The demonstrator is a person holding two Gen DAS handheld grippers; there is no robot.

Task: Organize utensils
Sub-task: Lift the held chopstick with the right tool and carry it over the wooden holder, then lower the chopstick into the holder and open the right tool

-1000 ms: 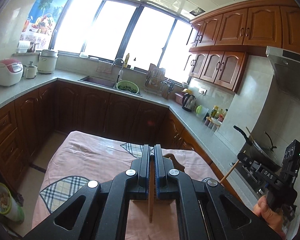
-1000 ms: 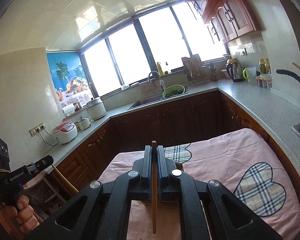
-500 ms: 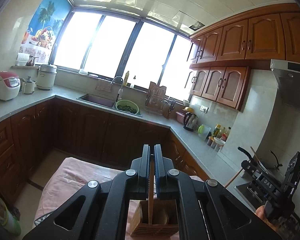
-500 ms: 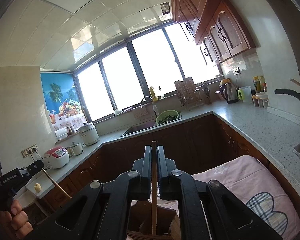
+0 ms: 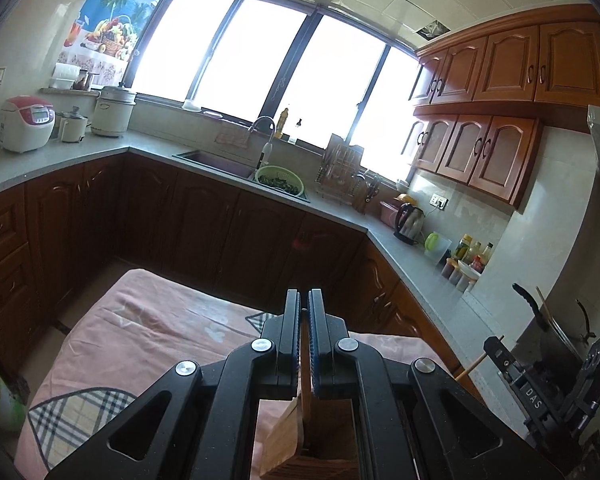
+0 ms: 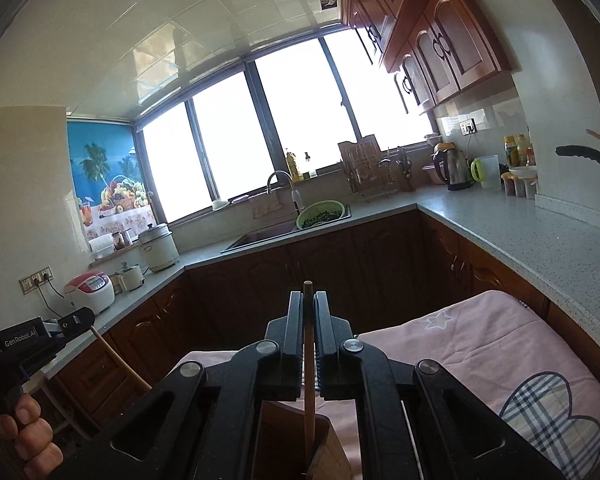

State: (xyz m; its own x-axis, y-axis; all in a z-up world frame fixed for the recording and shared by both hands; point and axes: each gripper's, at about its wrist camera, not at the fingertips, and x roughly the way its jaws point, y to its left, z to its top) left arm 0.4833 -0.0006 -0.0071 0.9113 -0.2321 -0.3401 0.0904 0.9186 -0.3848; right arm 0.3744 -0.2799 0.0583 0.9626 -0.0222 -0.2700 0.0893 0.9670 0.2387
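My frame's six o'clock edge cuts off the wooden holder [image 6: 300,446]. Each chopstick [image 5: 305,394] tip stays hidden inside it.

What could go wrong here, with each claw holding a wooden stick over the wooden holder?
Both sticks head for one wooden holder, so the left claw and right claw could collide. The right claw's stick may catch the holder's rim and tip it on the soft pink cloth. The left claw's stick shows only a sliver, so its aim is uncertain.

Pink heart-patterned tablecloth [image 5: 148,320], green colander [image 5: 280,178] by the sink, rice cooker [image 5: 27,123], electric kettle [image 5: 410,223], wooden cabinets [image 5: 500,68]
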